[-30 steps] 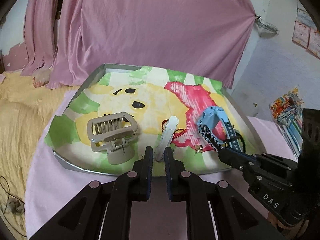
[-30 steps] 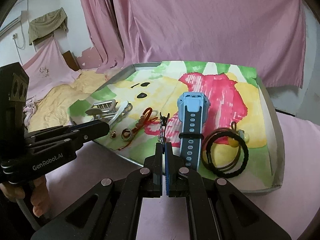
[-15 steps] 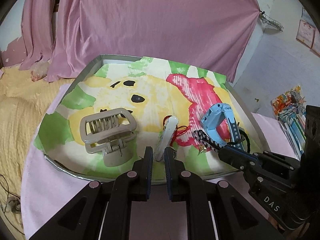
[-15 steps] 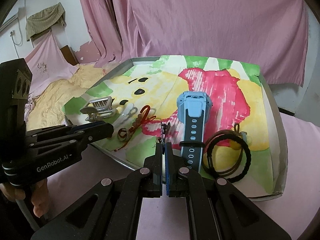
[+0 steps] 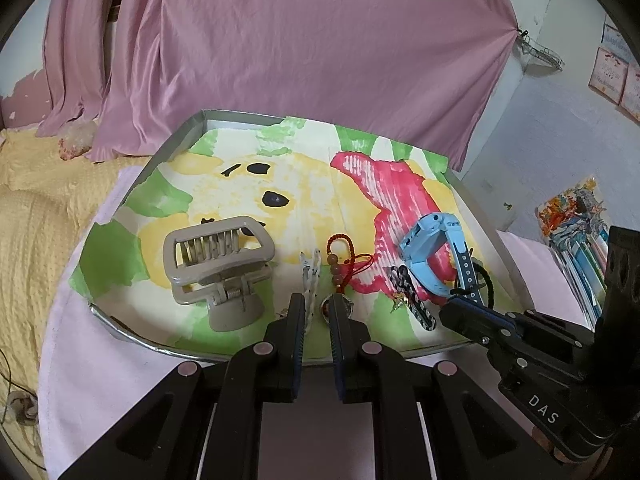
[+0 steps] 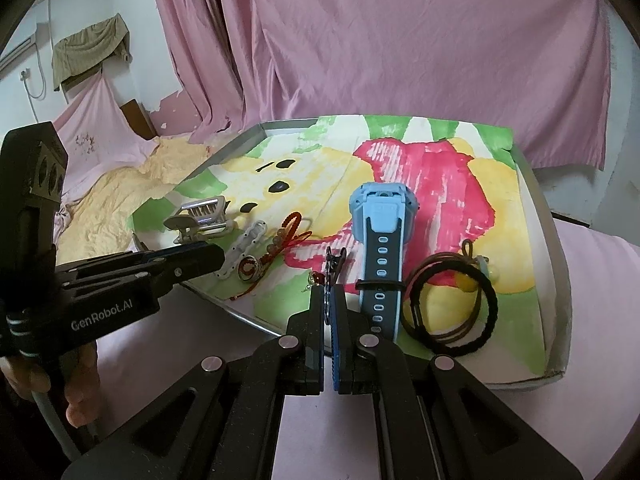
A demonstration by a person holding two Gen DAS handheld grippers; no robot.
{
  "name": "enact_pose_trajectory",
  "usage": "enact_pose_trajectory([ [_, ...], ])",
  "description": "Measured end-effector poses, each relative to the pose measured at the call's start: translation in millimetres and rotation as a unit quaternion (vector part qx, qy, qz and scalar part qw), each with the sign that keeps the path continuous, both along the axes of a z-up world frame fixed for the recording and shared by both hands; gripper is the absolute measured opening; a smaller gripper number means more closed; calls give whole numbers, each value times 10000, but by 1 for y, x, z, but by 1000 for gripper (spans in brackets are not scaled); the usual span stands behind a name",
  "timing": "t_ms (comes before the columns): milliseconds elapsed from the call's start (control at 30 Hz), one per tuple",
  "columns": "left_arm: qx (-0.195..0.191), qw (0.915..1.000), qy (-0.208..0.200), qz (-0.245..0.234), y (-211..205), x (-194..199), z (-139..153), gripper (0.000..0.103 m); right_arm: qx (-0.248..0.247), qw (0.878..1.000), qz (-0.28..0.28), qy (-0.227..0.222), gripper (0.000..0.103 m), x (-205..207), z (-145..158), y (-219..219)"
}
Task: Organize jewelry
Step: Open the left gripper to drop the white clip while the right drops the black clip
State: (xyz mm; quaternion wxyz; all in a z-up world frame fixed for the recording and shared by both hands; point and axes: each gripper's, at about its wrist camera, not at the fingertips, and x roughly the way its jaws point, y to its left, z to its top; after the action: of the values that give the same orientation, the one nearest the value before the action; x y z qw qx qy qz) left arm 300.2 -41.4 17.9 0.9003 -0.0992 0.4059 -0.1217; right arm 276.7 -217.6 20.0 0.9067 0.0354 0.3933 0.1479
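The left gripper [image 5: 316, 312] hangs over the near rim of the tray [image 5: 120, 330], its jaws a little apart and holding nothing; the white hair clip [image 5: 310, 280] lies between the tips. The right gripper [image 6: 329, 308] is nearly closed, pinching the black-and-white braided cord [image 6: 330, 270]. Just right of it lies the blue watch [image 6: 382, 236], then the hair ties [image 6: 452, 300]. Left of the cord are a ring [image 6: 250, 268] and the red bead charm [image 6: 284, 236]. Farther left stands the beige claw clip [image 5: 218, 264]. Behind the tray hangs pink cloth [image 5: 300, 52].
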Motion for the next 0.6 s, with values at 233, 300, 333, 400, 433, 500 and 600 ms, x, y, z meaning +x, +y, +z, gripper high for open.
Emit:
enact_pose_trajectory([
  [233, 19, 9999, -119, -67, 0, -5, 3, 17, 99, 9999, -96, -101, 3, -7, 1, -6],
  [300, 21, 9998, -159, -98, -1, -7, 4, 20, 138, 9997, -126, -140, 3, -9, 1, -8],
  [333, 39, 9998, -186, -109, -1, -8, 5, 22, 155, 9997, -138, -158, 3, -10, 2, -9],
  [400, 70, 9996, -227, -122, -2, -10, 6, 23, 157, 9995, -171, -200, 3, -13, 3, -10],
  [433, 84, 9996, -240, -119, -2, -11, 7, 23, 157, 9994, -194, -238, 3, -14, 3, -11],
  [500, 82, 9995, -264, -118, -2, -12, 7, 26, 171, 9992, -228, -289, 3, -16, 5, -13],
  [600, 30, 9993, -357, -92, 0, -15, 9, 40, 141, 9987, -292, -397, 3, -20, 6, -15],
])
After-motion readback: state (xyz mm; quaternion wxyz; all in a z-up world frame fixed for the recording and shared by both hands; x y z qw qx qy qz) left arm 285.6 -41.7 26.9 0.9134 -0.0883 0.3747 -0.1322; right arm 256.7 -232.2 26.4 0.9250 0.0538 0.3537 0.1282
